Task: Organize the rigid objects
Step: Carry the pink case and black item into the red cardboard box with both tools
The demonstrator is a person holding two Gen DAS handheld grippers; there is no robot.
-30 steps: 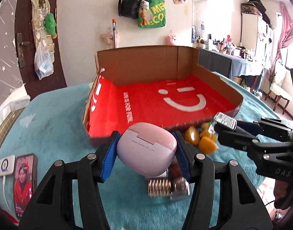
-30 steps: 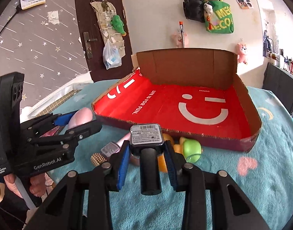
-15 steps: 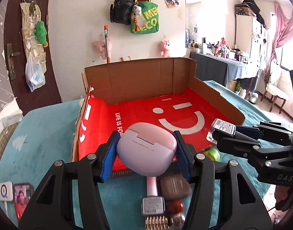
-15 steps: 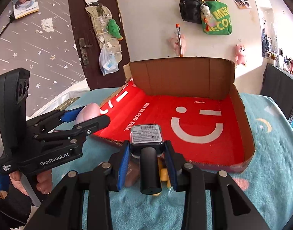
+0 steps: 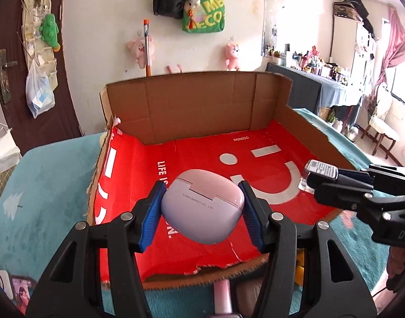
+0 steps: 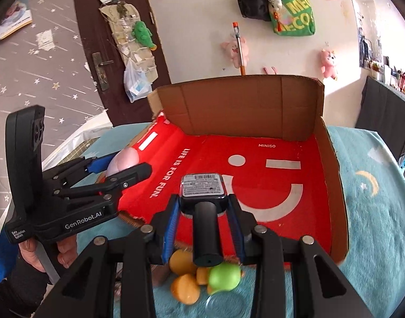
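Your left gripper (image 5: 202, 209) clamps the pink case (image 5: 202, 209) above the red box (image 5: 191, 159) floor near its front edge; your right gripper (image 6: 203, 209) grips the black bottle (image 6: 205, 212) alongside, over the same box.

Pale pink earbud case (image 5: 202, 209), grey small print on lid. Blue pads (image 5: 150, 220) on black left gripper (image 5: 201, 218). Black bottle (image 6: 206, 228), white barcode label on base, between blue-padded black right gripper (image 6: 203, 225). Cardboard box (image 5: 197, 103): brown walls, red floor, white smiley, white lettering. Teal blanket (image 6: 372, 238), yellow moon print. Orange and green toy pieces (image 6: 202, 278). Green tote bag (image 5: 203, 10) on white wall.
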